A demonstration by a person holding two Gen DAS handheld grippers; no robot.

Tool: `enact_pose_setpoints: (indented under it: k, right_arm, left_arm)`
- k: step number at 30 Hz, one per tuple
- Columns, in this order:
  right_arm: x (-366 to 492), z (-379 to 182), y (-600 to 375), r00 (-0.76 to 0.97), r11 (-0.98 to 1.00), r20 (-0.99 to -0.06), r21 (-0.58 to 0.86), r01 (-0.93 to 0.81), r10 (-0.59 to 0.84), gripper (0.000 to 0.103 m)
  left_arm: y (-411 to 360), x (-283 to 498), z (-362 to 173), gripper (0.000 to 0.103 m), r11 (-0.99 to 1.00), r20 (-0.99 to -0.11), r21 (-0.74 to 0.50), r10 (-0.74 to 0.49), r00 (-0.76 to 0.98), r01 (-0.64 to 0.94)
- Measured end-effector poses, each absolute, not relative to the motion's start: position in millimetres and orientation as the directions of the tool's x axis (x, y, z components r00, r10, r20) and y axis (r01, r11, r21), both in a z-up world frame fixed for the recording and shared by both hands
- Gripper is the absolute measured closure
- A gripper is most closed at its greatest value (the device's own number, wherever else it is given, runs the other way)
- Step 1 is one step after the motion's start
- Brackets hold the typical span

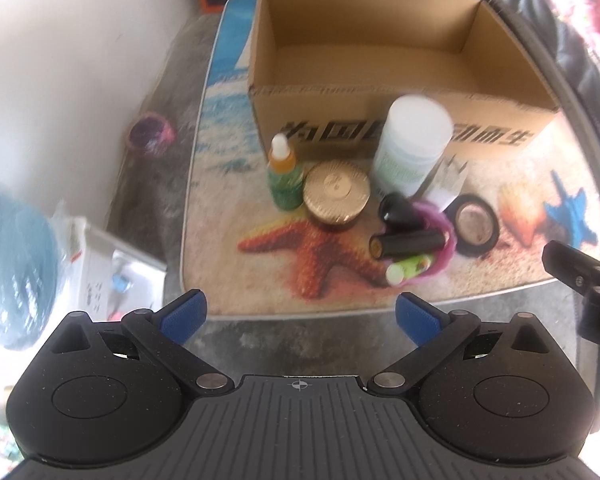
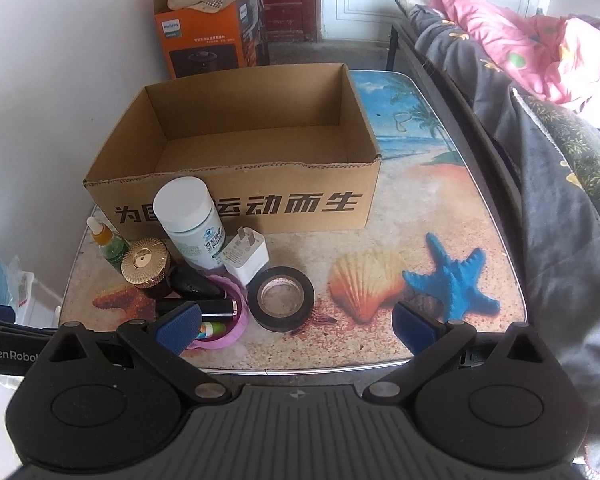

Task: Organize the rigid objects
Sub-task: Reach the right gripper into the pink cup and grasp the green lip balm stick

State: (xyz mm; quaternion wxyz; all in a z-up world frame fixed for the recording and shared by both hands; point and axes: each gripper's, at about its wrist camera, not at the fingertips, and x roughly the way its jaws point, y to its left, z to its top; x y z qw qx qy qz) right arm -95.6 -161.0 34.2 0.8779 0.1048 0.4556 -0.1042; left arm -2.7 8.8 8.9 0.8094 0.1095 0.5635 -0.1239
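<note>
Standing on the beach-print table top (image 2: 440,208), an open brown cardboard box (image 2: 236,204) with black lettering holds nothing visible inside. Clustered just in front of its near wall: a small green dropper bottle (image 2: 110,244), a gold-lidded round jar (image 2: 146,266), a tall white-capped plastic bottle (image 2: 192,220), a white plug adapter (image 2: 246,258), a black tape roll (image 2: 281,298), and a pink shallow dish (image 2: 232,320) containing dark tubes and a green-capped stick. Left gripper (image 1: 300,316): jaws spread apart, holding nothing, short of the table edge. Right gripper (image 2: 296,326): jaws likewise apart, empty, near the tape roll.
</note>
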Motion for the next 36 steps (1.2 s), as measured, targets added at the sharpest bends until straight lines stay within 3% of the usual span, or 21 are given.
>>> enact_pose_setpoints:
  k: [6, 13, 17, 19, 26, 30, 36]
  right_arm:
    - [-94, 44, -169, 0.579, 0.934, -0.815, 0.203, 0.295, -0.006, 0.000]
    - [-87, 36, -174, 0.590, 0.863, -0.802, 0.357, 0.357, 0.088, 0.005]
    - [-77, 17, -177, 0.569, 0.812, -0.799, 0.456, 0.365, 0.193, 0.018]
    - [-69, 2, -181, 0.545, 0.774, -0.797, 0.510, 0.375, 0.260, 0.033]
    - [-50, -26, -199, 0.471, 0.675, -0.781, 0.607, 0.419, 0.411, 0.043]
    - [-37, -49, -210, 0.414, 0.579, -0.750, 0.661, 0.477, 0.515, 0.055]
    - [-25, -79, -214, 0.359, 0.443, -0.689, 0.698, 0.562, 0.630, 0.062]
  left_arm:
    - [10, 1, 9, 0.004, 0.906, -0.911, -0.076, -0.232, 0.340, 0.417]
    - [2, 3, 3, 0.008, 0.878, -0.911, -0.115, -0.280, 0.303, 0.464]
    - [-9, 4, -8, 0.025, 0.867, -0.929, -0.102, -0.258, 0.264, 0.488]
    - [-14, 3, -11, 0.029, 0.858, -0.933, -0.082, -0.244, 0.263, 0.507]
    - [-39, 3, -17, 0.049, 0.820, -0.948, -0.043, -0.214, 0.235, 0.571]
    - [-47, 7, -16, 0.062, 0.828, -0.955, -0.045, -0.199, 0.218, 0.559]
    - [-59, 11, -21, 0.080, 0.823, -0.961, -0.044, -0.189, 0.200, 0.566]
